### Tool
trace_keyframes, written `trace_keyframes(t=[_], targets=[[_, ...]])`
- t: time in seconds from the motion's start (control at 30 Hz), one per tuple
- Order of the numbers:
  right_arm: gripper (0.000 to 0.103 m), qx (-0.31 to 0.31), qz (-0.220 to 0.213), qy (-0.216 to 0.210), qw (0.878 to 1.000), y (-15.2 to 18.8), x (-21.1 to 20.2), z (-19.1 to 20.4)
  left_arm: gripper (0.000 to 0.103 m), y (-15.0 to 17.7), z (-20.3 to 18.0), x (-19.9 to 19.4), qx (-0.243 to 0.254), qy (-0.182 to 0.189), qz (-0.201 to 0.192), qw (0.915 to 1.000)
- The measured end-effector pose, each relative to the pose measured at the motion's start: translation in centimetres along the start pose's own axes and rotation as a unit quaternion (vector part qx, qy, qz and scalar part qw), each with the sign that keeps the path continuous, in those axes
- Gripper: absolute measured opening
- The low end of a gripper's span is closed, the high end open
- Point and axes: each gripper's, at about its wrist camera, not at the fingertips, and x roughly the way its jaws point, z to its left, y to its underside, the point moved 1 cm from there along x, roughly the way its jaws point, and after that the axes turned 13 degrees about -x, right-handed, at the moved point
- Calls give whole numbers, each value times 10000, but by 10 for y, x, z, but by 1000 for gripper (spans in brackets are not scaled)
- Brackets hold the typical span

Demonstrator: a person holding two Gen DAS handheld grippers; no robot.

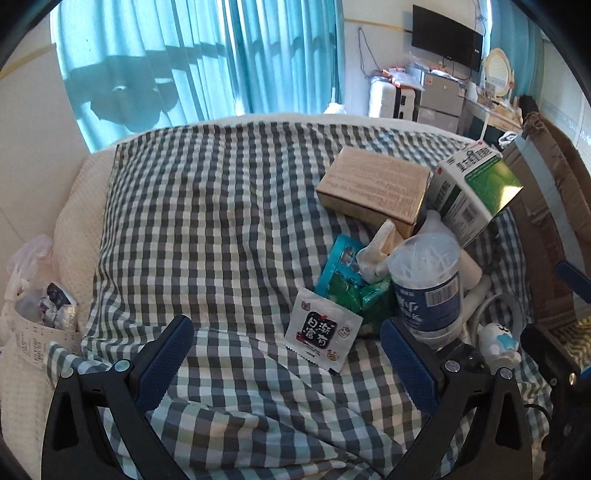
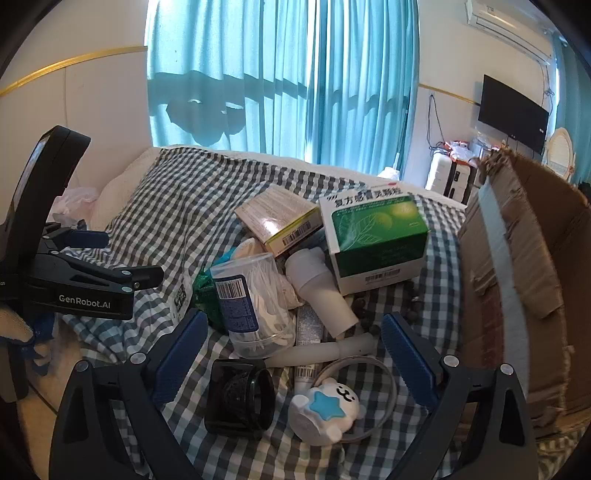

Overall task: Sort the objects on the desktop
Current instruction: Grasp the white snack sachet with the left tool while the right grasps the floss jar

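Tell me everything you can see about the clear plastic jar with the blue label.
The clear plastic jar with a blue barcode label looks like a lidded tub packed with white floss picks. It lies tilted in the clutter on the checked cloth, leaning against a white plastic tube, just ahead of the open right gripper.

This is a bedroom in a home. A grey-and-white checked cloth (image 1: 207, 206) covers a soft bed, long turquoise curtains (image 2: 280, 74) hang at the window, and a black flat television (image 2: 512, 112) is on the white wall near a white air conditioner (image 2: 509, 26).
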Motion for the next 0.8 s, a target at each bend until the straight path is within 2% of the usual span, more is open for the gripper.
trace_keyframes(t=[0.3,0.6,0.7,0.8], targets=[[96,-200,204,-47,9996,11,33,12,103,5,10,43,6,103,529,9985],[96,-285,299,-137,9991,12,60,21,103,16,-3,76,208,276,1022,9942],[96,-243,394,-142,9988,10,72,24,103,20,-6,89,184,221,1149,9930],[95,-209,422,-140,9988,9,79,25,102,27,-14,102,237,7,1194,9926]])
